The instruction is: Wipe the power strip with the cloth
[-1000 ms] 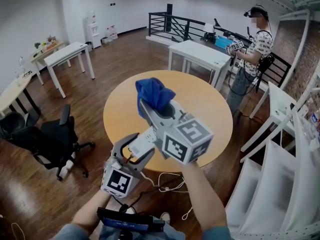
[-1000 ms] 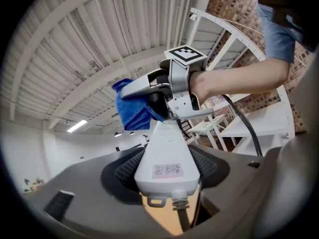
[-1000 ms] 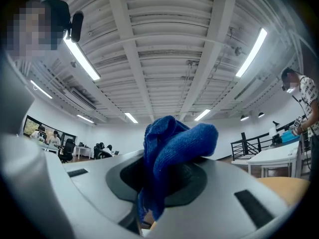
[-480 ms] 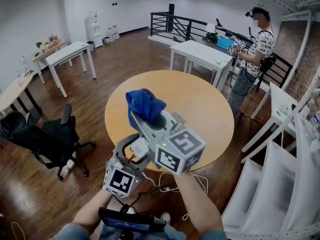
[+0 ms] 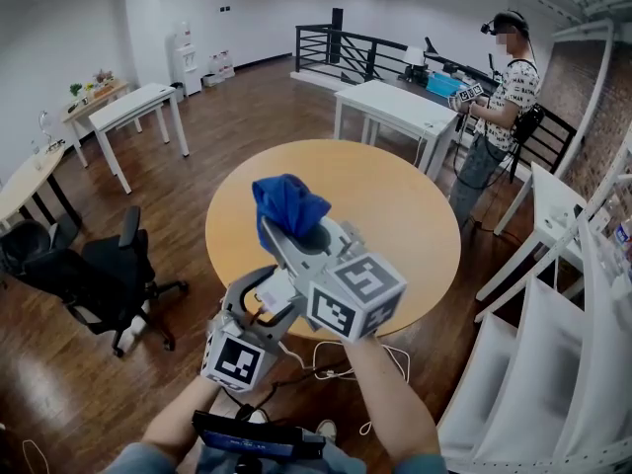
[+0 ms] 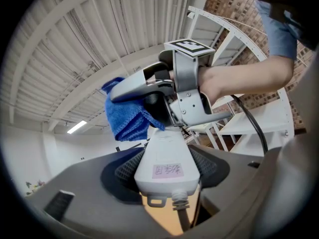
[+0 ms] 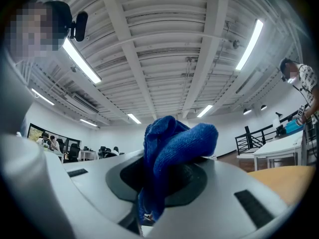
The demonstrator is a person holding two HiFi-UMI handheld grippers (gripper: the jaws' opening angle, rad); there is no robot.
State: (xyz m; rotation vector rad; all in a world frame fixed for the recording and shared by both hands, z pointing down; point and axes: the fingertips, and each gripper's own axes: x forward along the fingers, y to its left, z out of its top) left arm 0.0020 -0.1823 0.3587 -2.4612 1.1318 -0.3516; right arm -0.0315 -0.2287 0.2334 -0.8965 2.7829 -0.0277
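Observation:
My left gripper (image 5: 269,296) is shut on a white power strip (image 6: 167,162), gripping its cable end; a small label shows on it. In the head view the power strip (image 5: 283,286) is held in the air over the near edge of the round table. My right gripper (image 5: 293,233) is shut on a bunched blue cloth (image 5: 287,203) and hovers just above and beyond the strip. The left gripper view shows the cloth (image 6: 125,116) hanging right at the strip's far end; I cannot tell whether they touch. In the right gripper view the cloth (image 7: 172,151) fills the jaws.
A round wooden table (image 5: 395,205) lies under both grippers. The strip's cable (image 5: 331,365) trails to the floor. A black office chair (image 5: 104,275) stands at left, white tables (image 5: 395,107) behind, white shelving (image 5: 553,363) at right. A person (image 5: 499,97) stands at the back right.
My right gripper has carried the blue cloth left and a little down, closer over the power strip. The left gripper and the strip have stayed put.

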